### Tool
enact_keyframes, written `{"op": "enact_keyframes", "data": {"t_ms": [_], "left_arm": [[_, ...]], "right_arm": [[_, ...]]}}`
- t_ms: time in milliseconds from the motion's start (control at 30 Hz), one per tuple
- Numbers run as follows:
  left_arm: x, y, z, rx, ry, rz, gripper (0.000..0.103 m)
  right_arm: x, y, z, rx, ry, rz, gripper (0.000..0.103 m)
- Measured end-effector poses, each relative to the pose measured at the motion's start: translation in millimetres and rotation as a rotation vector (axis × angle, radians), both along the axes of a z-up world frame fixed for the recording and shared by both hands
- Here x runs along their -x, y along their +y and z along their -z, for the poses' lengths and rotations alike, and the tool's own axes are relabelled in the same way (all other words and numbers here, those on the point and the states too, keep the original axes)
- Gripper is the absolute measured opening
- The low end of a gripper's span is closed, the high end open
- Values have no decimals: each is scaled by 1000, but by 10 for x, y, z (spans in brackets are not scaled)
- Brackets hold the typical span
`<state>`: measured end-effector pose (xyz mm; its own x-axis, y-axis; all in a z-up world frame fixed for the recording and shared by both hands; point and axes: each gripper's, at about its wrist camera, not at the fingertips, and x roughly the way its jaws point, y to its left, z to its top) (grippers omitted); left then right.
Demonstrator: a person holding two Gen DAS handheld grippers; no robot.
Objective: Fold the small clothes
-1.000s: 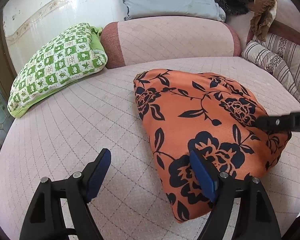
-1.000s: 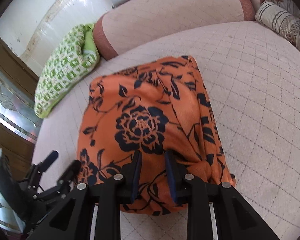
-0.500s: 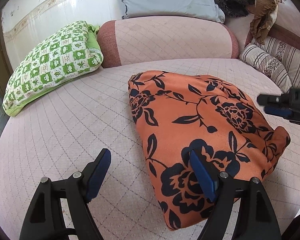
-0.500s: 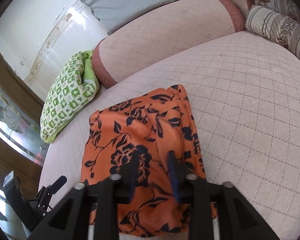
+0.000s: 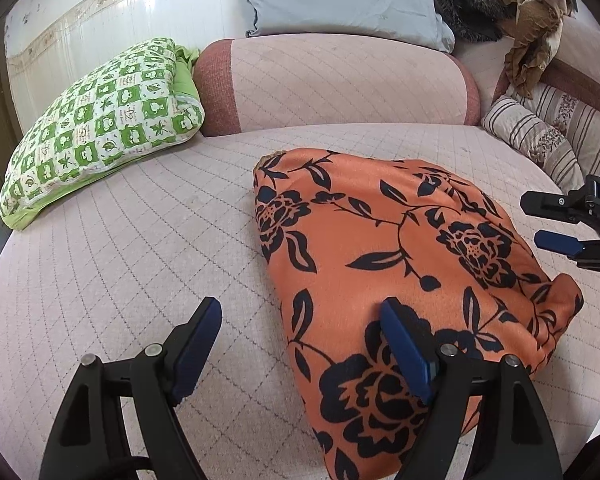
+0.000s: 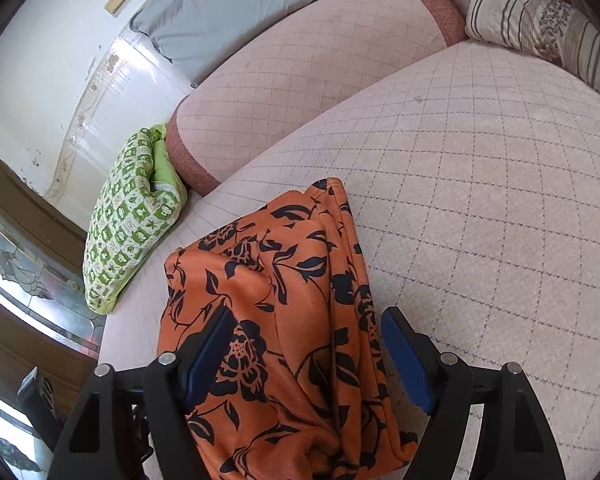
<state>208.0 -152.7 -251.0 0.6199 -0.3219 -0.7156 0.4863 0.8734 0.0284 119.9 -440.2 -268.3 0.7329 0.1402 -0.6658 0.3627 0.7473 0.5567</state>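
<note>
Orange floral garment [image 5: 400,272] between spread right claw [image 6: 306,354]

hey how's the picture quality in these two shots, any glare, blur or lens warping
Left wrist view: sharp; fisheye bows the bed and blackens the corners; glare washes out the wall; soft daylight, faint shadows under the orange cloth. Right wrist view: same bowing; the window at left is blown out; cloth and right gripper crisp.

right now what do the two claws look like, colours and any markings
Both claws are matte black plastic with two angular fingers, flat blue pads and silver screw heads: left claw, right claw. Seen from the left, the right claw's body carries a white letter D.
</note>
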Motion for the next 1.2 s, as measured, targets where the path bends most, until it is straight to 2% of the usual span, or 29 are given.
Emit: {"op": "enact_keyframes", "data": {"t_ms": [200, 267, 400, 600, 667, 733, 867, 1033, 1100, 1167, 1200], "left_arm": [[-105, 10, -39, 60, 50, 68, 83], [-181, 42, -27, 108, 96, 85, 88], [-364, 93, 11, 214, 192, 101, 88], [-491, 12, 118, 286, 305, 161, 88], [-519, -34, 162, 287, 338, 175, 89], [-505, -84, 182, 270, 329, 188, 92], [-522, -127, 200, 282, 342, 201, 92], [-531, -187, 237, 292, 339, 203, 92], [-490, -241, 233, 276, 311, 197, 85], [-461, -290, 225, 247, 282, 181, 72], [-448, -312, 215, 226, 267, 172, 61]], "right_arm": [[-49, -94, 84, -28, 12, -36, 79], [-59, -170, 151, -58, 20, -49, 79], [-25, -340, 291, -140, 22, -48, 79], [-21, -477, 457, -267, 15, -75, 79], [-64, -465, 527, -312, 21, -106, 79], [-118, -424, 584, -327, 43, -132, 79], [-205, -356, 628, -357, 22, -171, 79], [-452, -135, 654, -342, 10, -249, 78], [-506, -43, 626, -303, 14, -249, 74], [-533, 32, 603, -298, 14, -242, 64], [-539, 62, 586, -284, 17, -244, 61]]}}
